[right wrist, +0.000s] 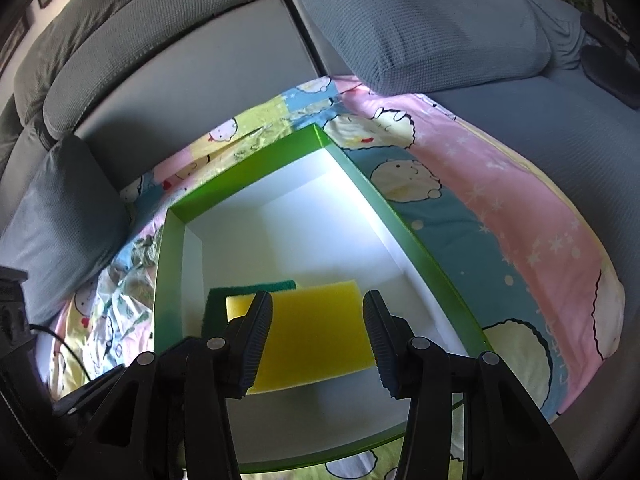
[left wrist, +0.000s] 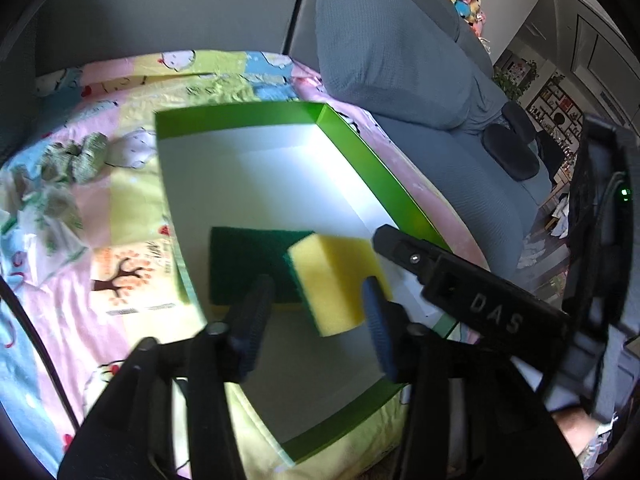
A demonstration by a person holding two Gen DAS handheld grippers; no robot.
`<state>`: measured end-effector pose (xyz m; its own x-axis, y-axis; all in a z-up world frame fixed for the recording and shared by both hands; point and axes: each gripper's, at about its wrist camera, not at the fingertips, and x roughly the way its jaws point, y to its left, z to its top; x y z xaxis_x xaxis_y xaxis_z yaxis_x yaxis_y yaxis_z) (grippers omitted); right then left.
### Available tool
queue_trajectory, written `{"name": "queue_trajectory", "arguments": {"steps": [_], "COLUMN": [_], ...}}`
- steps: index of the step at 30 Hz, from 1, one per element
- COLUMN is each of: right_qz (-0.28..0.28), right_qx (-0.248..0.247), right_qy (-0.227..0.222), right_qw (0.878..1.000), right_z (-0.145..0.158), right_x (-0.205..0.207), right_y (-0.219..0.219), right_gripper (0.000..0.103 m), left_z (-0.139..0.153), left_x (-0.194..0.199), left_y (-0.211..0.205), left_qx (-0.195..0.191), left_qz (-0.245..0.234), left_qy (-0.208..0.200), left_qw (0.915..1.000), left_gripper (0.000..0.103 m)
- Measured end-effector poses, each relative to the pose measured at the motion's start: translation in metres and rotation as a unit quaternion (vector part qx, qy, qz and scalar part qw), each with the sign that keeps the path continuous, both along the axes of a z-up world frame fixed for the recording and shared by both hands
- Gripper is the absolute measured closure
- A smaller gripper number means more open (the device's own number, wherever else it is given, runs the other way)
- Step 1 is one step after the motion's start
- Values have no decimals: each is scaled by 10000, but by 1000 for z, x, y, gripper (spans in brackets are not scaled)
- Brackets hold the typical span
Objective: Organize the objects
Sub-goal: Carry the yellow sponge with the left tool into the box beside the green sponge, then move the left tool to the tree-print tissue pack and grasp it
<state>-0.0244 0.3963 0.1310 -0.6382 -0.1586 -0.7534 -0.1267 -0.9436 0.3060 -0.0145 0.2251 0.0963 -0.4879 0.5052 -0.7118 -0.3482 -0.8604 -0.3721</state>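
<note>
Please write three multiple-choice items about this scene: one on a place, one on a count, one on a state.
1. Where are the sponges?
A. on the grey cushion
B. inside the green box
C. on the patterned sheet

2. How many sponges are in view?
A. one
B. two
C. four

3. How does the flat sponge lie?
A. green scouring side up
B. yellow side up
C. standing on its edge

Key:
1 B: both lie on the white floor of the green box.
2 B: only the yellow sponge and the flat sponge show.
3 A: its dark green face points upward, and the yellow sponge leans on it.
</note>
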Motion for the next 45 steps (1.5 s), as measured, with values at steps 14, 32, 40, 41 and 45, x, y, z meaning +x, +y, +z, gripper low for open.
{"name": "queue_trajectory", "arguments": {"steps": [14, 32, 40, 41, 45], "right_qz": [379, 1629, 1708, 1725, 1654], "right_qx": [250, 832, 791, 808, 1016], "right_qy": [347, 469, 214, 163, 89], "right_qw": [9984, 9820, 9819, 9816, 9809], "right_z": [25, 1, -13, -15, -19], "right_x": [-5, -7, -12, -12, -13], "right_y": [-59, -218, -224, -224, -226], "right_gripper": [27, 27, 27, 27, 27], "left_z": [18, -46, -57, -58, -57], "left_x": [-2, -20, -20, -21, -21], "left_y": [-104, -211, -228, -228, -226], "left_qx": [-335, -335, -393, -386, -382], "left_qz": [1171, 2233, 2441, 2441, 2408], "left_qy": [392, -272, -468, -471, -437], "left_qw": [9918, 9738, 9678, 9678, 9688], "left_gripper": [17, 20, 20, 20, 20]}}
